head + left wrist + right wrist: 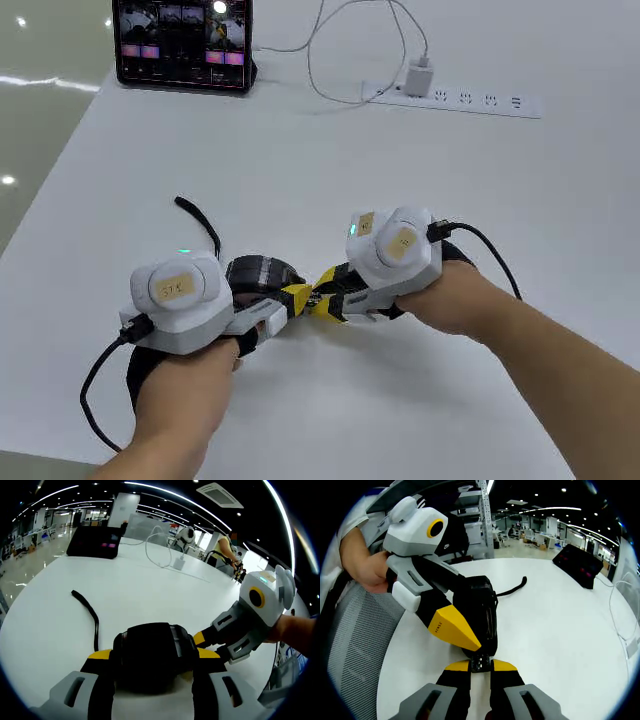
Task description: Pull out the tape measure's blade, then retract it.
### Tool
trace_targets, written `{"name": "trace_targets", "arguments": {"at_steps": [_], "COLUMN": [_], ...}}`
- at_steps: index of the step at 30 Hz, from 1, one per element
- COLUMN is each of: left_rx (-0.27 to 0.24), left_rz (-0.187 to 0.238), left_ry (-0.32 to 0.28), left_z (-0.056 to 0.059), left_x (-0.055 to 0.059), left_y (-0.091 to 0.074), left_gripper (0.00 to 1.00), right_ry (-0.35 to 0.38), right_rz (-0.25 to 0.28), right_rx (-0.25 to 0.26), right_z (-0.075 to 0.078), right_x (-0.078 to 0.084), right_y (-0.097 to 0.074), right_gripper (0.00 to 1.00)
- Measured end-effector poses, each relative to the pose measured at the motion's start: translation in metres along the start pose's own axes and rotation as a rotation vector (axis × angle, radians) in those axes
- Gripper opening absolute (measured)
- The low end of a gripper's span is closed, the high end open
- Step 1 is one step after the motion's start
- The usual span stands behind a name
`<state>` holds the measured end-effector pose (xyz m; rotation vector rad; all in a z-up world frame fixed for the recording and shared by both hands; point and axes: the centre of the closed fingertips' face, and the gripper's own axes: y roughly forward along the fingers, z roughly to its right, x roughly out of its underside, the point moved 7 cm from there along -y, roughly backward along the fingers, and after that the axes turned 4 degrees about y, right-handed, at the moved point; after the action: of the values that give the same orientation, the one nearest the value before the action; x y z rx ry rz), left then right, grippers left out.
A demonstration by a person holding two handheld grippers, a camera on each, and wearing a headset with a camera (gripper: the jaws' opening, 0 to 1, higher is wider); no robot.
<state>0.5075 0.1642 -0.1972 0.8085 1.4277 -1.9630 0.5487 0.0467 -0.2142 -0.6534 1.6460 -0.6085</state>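
Note:
The black tape measure (262, 275) lies on the white table (300, 150), its wrist strap (200, 222) trailing off to the far left. My left gripper (285, 300) is shut on its body. In the left gripper view the case (152, 650) sits squeezed between the yellow-tipped fingers (100, 655). My right gripper (325, 300) meets it from the right, shut on the blade's end hook (480, 662) right at the case mouth (477, 610). Hardly any blade shows between hook and case. The left gripper's yellow finger (452, 627) lies along the case.
A tablet (183, 40) with a lit screen stands at the far left of the table. A white power strip (455, 98) with a charger and looping cable (330, 60) lies at the back. The table's left edge (50, 180) runs diagonally. A mesh chair (350, 630) is beside me.

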Motion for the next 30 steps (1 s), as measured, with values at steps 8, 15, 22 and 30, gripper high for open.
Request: {"name": "trace_targets", "arguments": {"at_steps": [8,15,22,30], "left_rx": [-0.003,0.0,-0.001,-0.005], "left_rz": [0.004,0.004,0.007,0.011], "left_ry": [0.0,-0.004,-0.003,-0.002], "left_z": [0.0002,0.0,0.0003,0.0003], "left_x": [0.0002,0.0001,0.0004,0.0002], "left_y": [-0.0001,0.0,0.0,0.0004], "left_gripper": [0.59,0.59,0.59,0.6], "right_ry": [-0.007,-0.016,-0.019,-0.004], "right_rz": [0.001,0.009,0.01,0.008], "right_rx": [0.005,0.012,0.016,0.021], "right_z": [-0.0002,-0.001,-0.0014,-0.0015], "right_x": [-0.0006,-0.0022,-0.0019,-0.002], "right_y": [0.0007,0.003,0.0031,0.0031], "right_gripper": [0.1,0.1,0.1,0.11]}}
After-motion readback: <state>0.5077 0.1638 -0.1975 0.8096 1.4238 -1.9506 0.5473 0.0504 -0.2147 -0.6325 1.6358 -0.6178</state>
